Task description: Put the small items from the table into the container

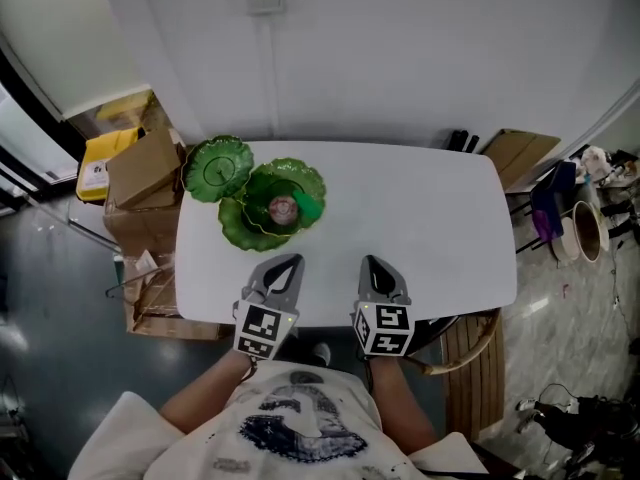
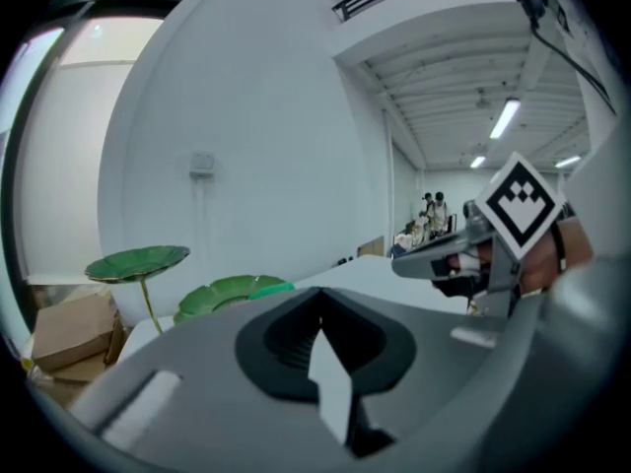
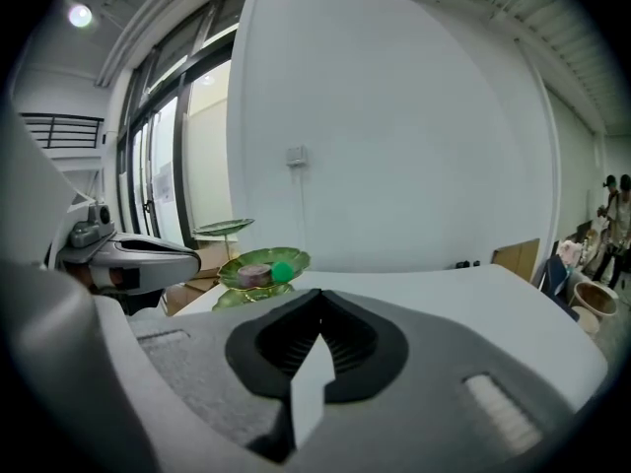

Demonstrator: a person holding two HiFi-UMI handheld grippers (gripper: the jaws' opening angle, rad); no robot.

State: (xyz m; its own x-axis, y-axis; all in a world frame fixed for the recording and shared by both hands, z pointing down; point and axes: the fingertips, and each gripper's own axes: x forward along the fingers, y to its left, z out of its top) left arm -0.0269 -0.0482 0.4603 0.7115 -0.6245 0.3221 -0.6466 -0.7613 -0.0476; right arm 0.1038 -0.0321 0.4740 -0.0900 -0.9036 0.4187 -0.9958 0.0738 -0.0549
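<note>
Left tongs: we are holding the left tongs (image 1: 288, 264) with the jaws fully together, gripping nothing.
Right tongs: we are holding the right tongs (image 1: 374, 264) closed as well, with nothing between the jaws.
Container: the green leaf-dish stand (image 1: 312, 180) is standing ahead and to the left of both tongs, nearer the left pair.
Contents: a round pinkish item (image 1: 283, 208) and a green piece (image 3: 283, 269) are lying in its middle dish.
Table: we are seeing no loose small items on the white table (image 1: 430, 218) ahead of the tongs.
Coming move: we are judging that the collecting is nearly done, and any reach to the container is falling to the left tongs.
</note>
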